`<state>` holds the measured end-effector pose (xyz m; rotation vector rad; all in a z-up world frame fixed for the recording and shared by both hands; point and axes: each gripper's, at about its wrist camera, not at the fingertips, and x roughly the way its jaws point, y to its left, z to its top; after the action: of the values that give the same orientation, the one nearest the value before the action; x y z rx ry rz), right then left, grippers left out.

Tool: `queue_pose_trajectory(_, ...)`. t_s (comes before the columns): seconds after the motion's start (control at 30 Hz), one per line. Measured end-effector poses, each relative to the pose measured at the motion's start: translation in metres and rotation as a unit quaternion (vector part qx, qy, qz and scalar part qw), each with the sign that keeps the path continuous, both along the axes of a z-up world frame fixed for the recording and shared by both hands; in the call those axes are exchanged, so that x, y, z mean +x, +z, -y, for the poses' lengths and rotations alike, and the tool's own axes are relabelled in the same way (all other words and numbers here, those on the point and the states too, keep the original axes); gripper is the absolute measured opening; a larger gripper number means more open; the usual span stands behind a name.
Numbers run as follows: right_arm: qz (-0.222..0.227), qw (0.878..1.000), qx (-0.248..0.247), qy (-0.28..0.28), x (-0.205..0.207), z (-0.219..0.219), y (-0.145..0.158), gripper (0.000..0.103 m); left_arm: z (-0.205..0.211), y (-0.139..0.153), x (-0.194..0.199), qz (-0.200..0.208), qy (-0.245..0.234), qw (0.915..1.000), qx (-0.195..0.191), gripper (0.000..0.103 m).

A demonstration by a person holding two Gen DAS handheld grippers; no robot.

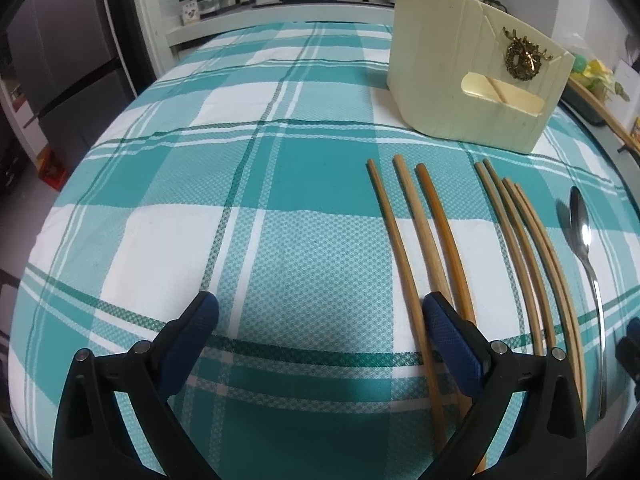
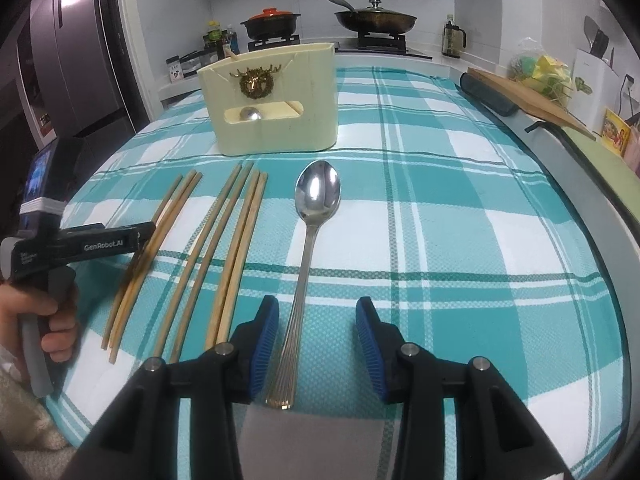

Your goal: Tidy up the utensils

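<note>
Several wooden chopsticks (image 1: 424, 232) lie side by side on the teal checked tablecloth (image 1: 240, 200); they also show in the right wrist view (image 2: 224, 240). A metal spoon (image 2: 308, 248) lies right of them, bowl pointing away; it also shows in the left wrist view (image 1: 588, 272). A cream utensil holder (image 2: 276, 100) with a gold deer ornament stands behind them, also seen from the left wrist (image 1: 468, 80). My left gripper (image 1: 320, 312) is open, its right finger over the leftmost chopsticks. My right gripper (image 2: 316, 320) is open, with the spoon handle between its fingers, near the left one.
A stove with a black pot (image 2: 272, 24) and a lidded pan (image 2: 376, 18) stands behind the table. Bottles and jars (image 2: 216, 44) sit at the back left, a fridge (image 2: 76, 60) at the left. A cutting board (image 2: 532, 100) lies along the right edge.
</note>
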<state>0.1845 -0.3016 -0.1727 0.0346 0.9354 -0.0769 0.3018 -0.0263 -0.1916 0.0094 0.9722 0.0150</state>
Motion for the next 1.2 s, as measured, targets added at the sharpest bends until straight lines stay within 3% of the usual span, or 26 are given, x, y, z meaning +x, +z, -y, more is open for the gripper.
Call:
queue_pose_trajectory(0.07, -0.015, 1.0, 0.011, 0.001, 0.017, 0.001, -0.007, 0.041, 0.0, 0.001, -0.003, 0.001, 0.0, 1.0, -0.001, 0.099)
queue_pose_trajectory(0.17, -0.033, 0.999, 0.015, 0.014, 0.039, -0.005, -0.018, 0.04, 0.006, 0.004, -0.011, 0.009, -0.021, 0.9997, 0.0, 0.081)
queue_pose_trajectory(0.23, -0.032, 0.999, -0.017, 0.028, 0.045, -0.014, -0.023, 0.027, 0.012, 0.007, -0.017, 0.016, -0.042, 0.9989, 0.011, 0.058)
queue_pose_trajectory(0.27, -0.033, 0.998, -0.039, 0.029, 0.046, -0.018, -0.024, 0.015, 0.014, 0.008, -0.02, 0.018, -0.051, 0.9984, 0.014, 0.049)
queue_pose_trajectory(0.33, -0.034, 0.999, -0.035, 0.015, 0.046, -0.014, -0.023, 0.008, 0.017, 0.01, -0.025, 0.019, -0.069, 0.9973, 0.015, 0.017)
queue_pose_trajectory(0.43, -0.032, 0.999, -0.038, -0.004, 0.039, -0.006, -0.022, 0.007, 0.021, 0.01, -0.034, 0.024, -0.082, 0.9956, 0.038, 0.007)
queue_pose_trajectory(0.8, -0.044, 0.997, -0.065, -0.028, -0.008, 0.009, -0.015, 0.007, -0.016, 0.01, -0.059, 0.011, -0.072, 0.9974, 0.003, 0.008)
queue_pose_trajectory(0.87, -0.039, 0.997, -0.064, -0.033, -0.009, 0.009, -0.016, 0.007, -0.016, 0.01, -0.06, 0.013, -0.068, 0.9976, 0.005, 0.017)
queue_pose_trajectory(0.9, -0.038, 0.996, -0.067, -0.033, -0.01, 0.008, -0.016, 0.008, -0.015, 0.01, -0.061, 0.016, -0.065, 0.9977, 0.012, 0.035)
queue_pose_trajectory(0.93, -0.037, 0.996, -0.071, -0.033, -0.01, 0.007, -0.016, 0.008, -0.015, 0.01, -0.061, 0.018, -0.059, 0.9979, 0.018, 0.061)
queue_pose_trajectory(1.0, -0.036, 0.996, -0.076, -0.033, -0.011, 0.006, -0.017, 0.008, -0.017, 0.008, -0.061, 0.018, -0.05, 0.9985, 0.015, 0.078)
queue_pose_trajectory(1.2, -0.034, 0.995, -0.08, -0.039, -0.013, 0.009, -0.017, 0.017, -0.021, 0.005, -0.059, 0.015, -0.046, 0.9988, 0.005, 0.081)
